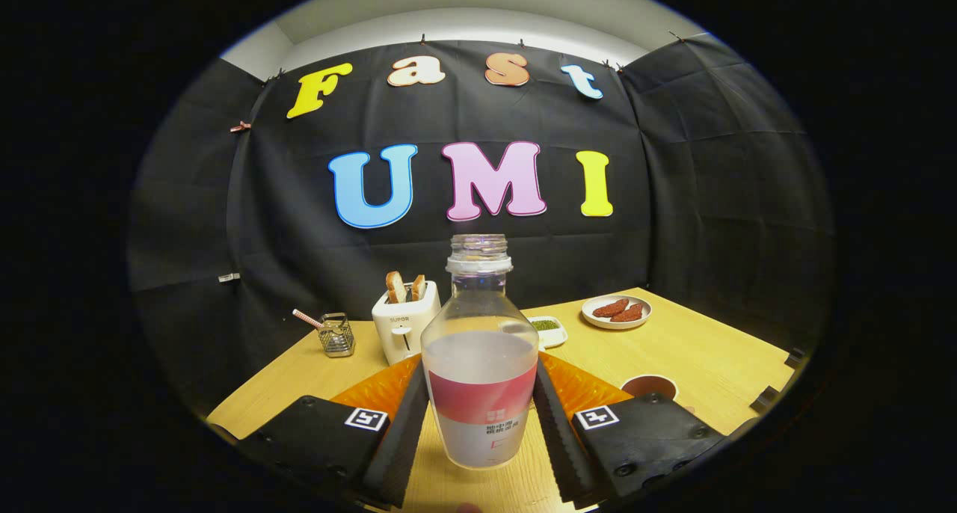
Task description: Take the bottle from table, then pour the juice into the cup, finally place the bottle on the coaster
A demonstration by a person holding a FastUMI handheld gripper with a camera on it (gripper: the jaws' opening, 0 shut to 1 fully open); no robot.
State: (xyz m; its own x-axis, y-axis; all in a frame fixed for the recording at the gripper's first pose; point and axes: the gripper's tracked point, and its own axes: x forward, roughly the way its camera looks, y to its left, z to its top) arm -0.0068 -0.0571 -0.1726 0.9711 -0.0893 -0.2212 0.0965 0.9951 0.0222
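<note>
A clear bottle [480, 363] with no cap stands upright between my fingers; it holds pale cloudy juice up to its shoulder and wears a red and white label. My gripper [481, 372] is shut on the bottle, one finger pressing each side at label height. I cannot tell whether its base touches the table. An orange coaster [377, 389] lies on the table just behind the bottle and shows on both sides of it. Beyond my right finger, a small brown cup [649, 386] sits on the table.
On the wooden table [710, 356], a white toaster [406, 326] with two bread slices stands behind the coaster. Left of it is a small wire holder [336, 335] with a straw. A small white dish [546, 330] and a plate of reddish food [617, 311] sit further back on the right.
</note>
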